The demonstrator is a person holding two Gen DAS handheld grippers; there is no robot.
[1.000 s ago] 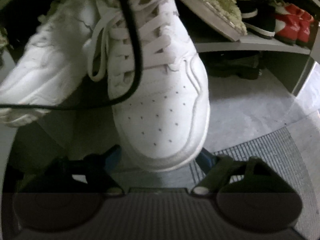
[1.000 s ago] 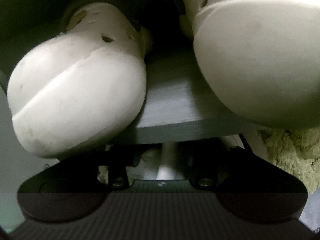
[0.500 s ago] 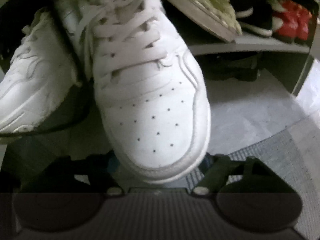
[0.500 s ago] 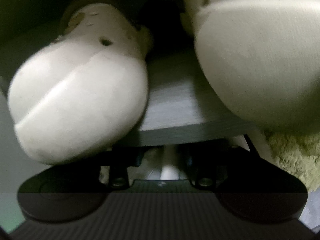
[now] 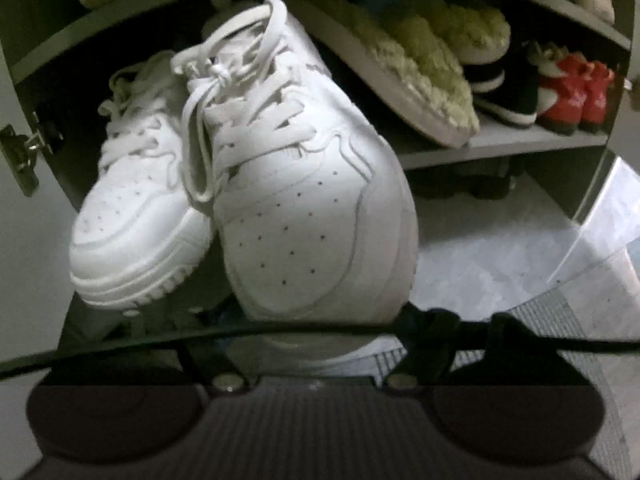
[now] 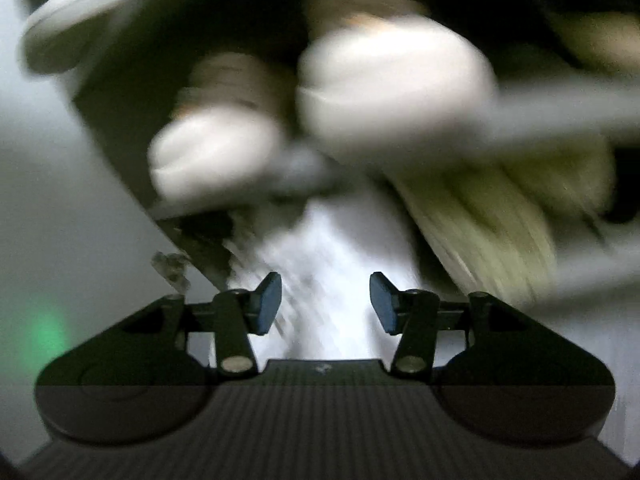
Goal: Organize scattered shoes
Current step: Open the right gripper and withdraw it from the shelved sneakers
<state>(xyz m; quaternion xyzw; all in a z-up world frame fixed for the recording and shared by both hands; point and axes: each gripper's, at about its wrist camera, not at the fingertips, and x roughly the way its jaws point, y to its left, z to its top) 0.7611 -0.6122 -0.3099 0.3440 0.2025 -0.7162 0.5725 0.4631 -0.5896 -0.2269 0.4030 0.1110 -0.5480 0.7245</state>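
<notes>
In the left wrist view a white lace-up sneaker (image 5: 316,216) fills the middle, toe toward me and tilted, its toe between the fingers of my left gripper (image 5: 316,332), which looks shut on it. Its partner sneaker (image 5: 136,216) rests on the cabinet shelf to the left, touching it. In the blurred right wrist view my right gripper (image 6: 325,304) is open and empty, its blue pads (image 6: 268,302) apart. Beyond it are two pale shoes (image 6: 392,88) on an upper shelf and a white shoe (image 6: 328,280) below.
The shoe cabinet has grey shelves (image 5: 504,144). Fluffy cream slippers (image 5: 424,76), black shoes (image 5: 508,88) and red sneakers (image 5: 576,92) sit on the shelf to the right. A black cable (image 5: 120,344) crosses in front. A hinge (image 5: 24,152) is at left; a ribbed mat (image 5: 560,320) lies below.
My left gripper has drawn back a little with the sneaker, so the second sneaker and upper shelf show more. My right gripper has pulled back fast from the upper shelf, and its open fingers show.
</notes>
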